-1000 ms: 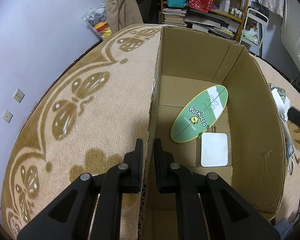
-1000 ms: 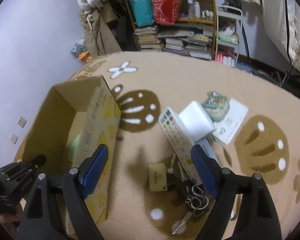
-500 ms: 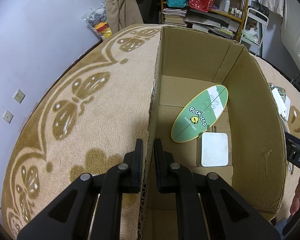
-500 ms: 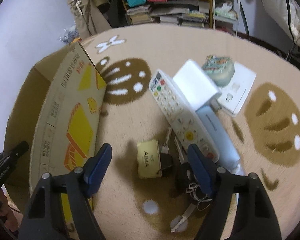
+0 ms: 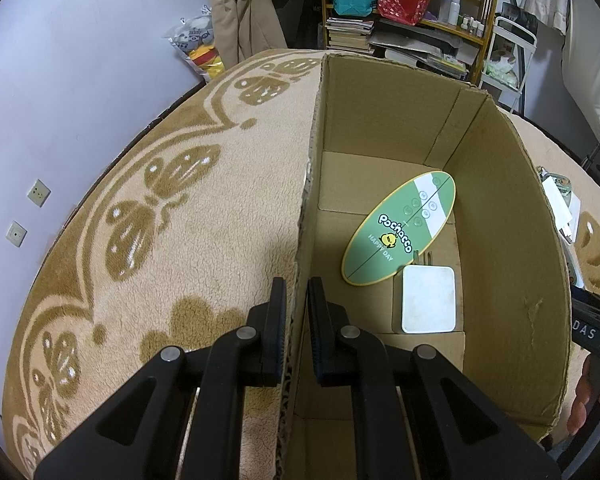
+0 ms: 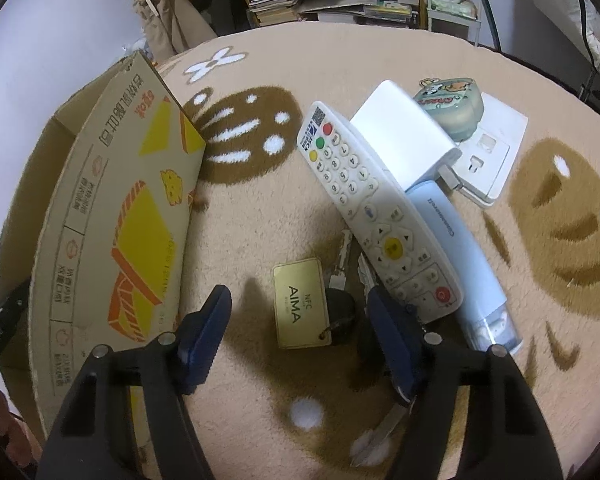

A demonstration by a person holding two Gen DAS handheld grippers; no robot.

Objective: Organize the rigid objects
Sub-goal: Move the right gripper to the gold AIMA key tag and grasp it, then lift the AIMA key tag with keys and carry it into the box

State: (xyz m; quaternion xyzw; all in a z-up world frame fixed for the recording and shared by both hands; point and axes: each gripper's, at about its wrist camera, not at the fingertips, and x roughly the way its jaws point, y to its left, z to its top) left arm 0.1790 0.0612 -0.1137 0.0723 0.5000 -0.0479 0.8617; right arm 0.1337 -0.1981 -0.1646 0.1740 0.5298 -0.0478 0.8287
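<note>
My left gripper is shut on the near left wall of the open cardboard box. Inside lie a green oval Pochacco board and a white square pad. In the right wrist view, my right gripper hangs low over the rug, its blue jaws closing. A gold AIMA tag and a black key fob lie between them, untouched by the pads. A white remote lies just right of them.
Beyond the remote lie a white power bank, a light blue case, a round tin and a flat white box. The box's printed side stands at the left. Shelves and bags line the far wall.
The right gripper has sunk toward the tag and keys, and its jaws have narrowed. The left gripper and the box have not moved.
</note>
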